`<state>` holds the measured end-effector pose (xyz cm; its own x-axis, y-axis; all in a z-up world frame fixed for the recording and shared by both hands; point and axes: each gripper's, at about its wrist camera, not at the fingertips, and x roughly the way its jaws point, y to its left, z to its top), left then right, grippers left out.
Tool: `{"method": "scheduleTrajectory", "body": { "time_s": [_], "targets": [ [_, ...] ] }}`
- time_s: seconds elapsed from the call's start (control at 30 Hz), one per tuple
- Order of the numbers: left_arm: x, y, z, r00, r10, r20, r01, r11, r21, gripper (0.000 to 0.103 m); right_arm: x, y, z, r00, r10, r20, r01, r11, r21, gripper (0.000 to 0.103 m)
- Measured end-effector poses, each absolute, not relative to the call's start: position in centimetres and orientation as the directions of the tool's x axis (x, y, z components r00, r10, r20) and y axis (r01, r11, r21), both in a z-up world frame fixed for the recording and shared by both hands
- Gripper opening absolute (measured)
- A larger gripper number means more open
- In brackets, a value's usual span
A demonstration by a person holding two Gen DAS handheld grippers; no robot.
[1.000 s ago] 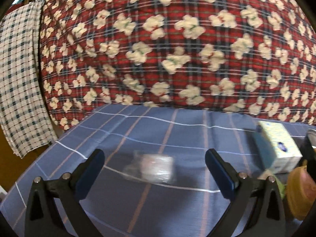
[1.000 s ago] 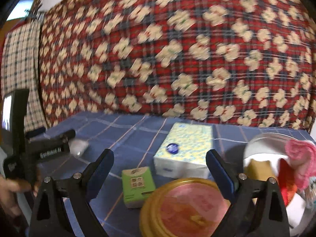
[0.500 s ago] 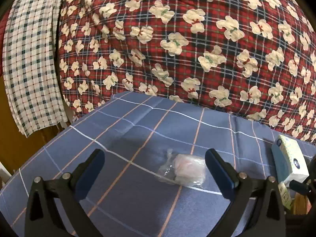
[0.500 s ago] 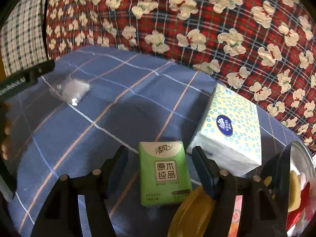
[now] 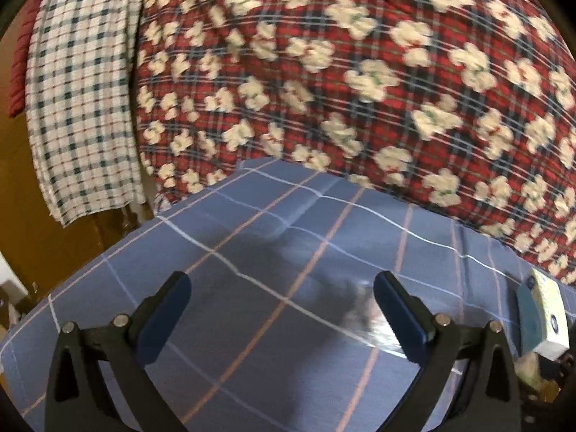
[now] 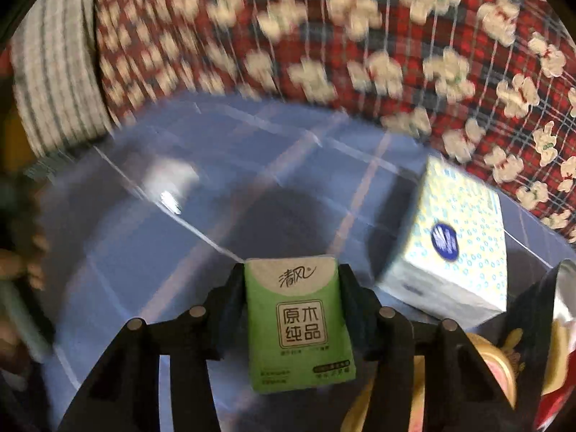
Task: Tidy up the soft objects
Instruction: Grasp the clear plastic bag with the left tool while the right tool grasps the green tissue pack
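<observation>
While the jaws of the right tool (image 6: 291, 280) are closing, the green tissue pack (image 6: 297, 324) is seen between them, and both pads are pressed against its long sides. The pack is held with its printed face up, just above the blue checked cloth (image 6: 223, 187) that covers the desk. To the right of the pack, the white tissue box (image 6: 457, 241) with a blue round mark is seen resting on the cloth, near but apart from the pack. A yellow round lid (image 6: 424, 388) is partly visible at the near right edge. On the far left of the cloth, the small clear-wrapped bundle (image 6: 169, 183) is seen, well apart from the pack; blur prevents its contents from being told.

In the left wrist view, the left tool (image 5: 282, 298) is held wide, with nothing gripped. The wrapped bundle (image 5: 363, 309) is seen blurred on the cloth, just inside the right finger (image 5: 399, 320). The red plaid quilt (image 5: 342, 82) with white figures is located behind the desk, and a checked towel (image 5: 79, 100) is hung at the far left.
</observation>
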<state>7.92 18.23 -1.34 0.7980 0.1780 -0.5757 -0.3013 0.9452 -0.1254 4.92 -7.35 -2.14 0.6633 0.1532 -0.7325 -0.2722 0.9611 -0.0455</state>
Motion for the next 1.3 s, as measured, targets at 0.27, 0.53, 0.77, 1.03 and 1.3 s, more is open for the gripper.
{"method": "scheduleTrajectory", "body": {
  "time_s": [0.27,0.53,0.77,1.03,1.3],
  "targets": [
    [9.1,16.6,-2.8,0.769,0.052,-0.637,-0.212,0.961,-0.177,0.102,1.3,-6.7,-0.2,0.842,0.237,-0.484,-0.277,0.961,-0.012,0.053],
    [12.0,10.2,-3.9,0.703,-0.030,-0.711,-0.028,0.997,-0.070,0.092,0.6,-7.8,0.5,0.875,0.210,-0.436,-0.247,0.969,-0.028,0.053],
    [13.9,10.1,-5.3,0.618,-0.042,-0.785,-0.036,0.996,-0.081,0.074,0.4,-8.2,0.4,0.871,0.219,-0.439,-0.247,0.969,-0.009,0.053],
    [12.8,10.5,-5.1,0.649,-0.173,-0.741,0.032,0.979,-0.200,0.045,0.2,-8.5,0.4,0.880,0.208,-0.428,-0.233,0.972,-0.008,0.053],
    [8.6,9.9,-1.9,0.811,-0.233,-0.537,0.105,0.961,-0.257,0.045,-0.7,-9.5,1.3,0.920,0.154,-0.359,-0.172,0.985,-0.018,0.053]
  ]
}}
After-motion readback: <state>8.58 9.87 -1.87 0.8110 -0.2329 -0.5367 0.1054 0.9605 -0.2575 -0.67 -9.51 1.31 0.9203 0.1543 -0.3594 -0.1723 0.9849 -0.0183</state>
